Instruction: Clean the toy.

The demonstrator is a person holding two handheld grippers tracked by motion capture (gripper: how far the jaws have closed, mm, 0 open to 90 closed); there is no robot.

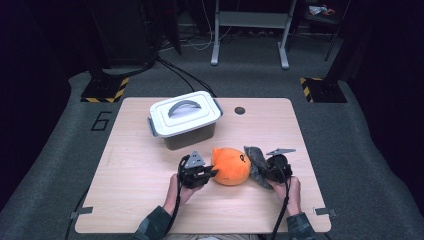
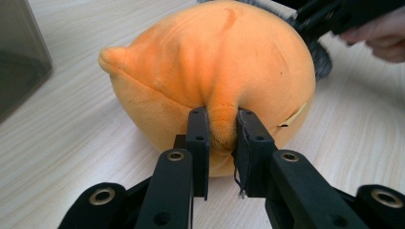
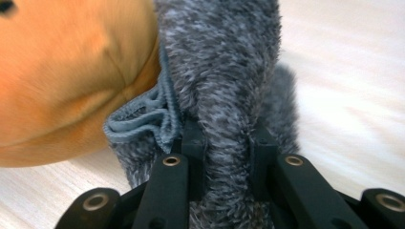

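A round orange plush toy [image 1: 231, 165] lies on the wooden table near the front middle. My left gripper [image 1: 212, 173] is at its left side, and in the left gripper view the jaws pinch a fold of the orange plush [image 2: 210, 71], with my left gripper [image 2: 222, 133] shut on it. A grey fuzzy piece [image 1: 256, 161], with a blue-grey ribbed edge, sits against the toy's right side. My right gripper [image 1: 266, 171] is shut on this grey fuzzy piece [image 3: 224, 71], which fills the gap between the jaws of my right gripper [image 3: 224, 143].
A grey storage box with a white lid and handle [image 1: 185, 118] stands behind the toy at the table's centre left. A small dark round hole [image 1: 240, 110] sits near the far edge. Bare wood [image 1: 130, 170] lies left of my left hand.
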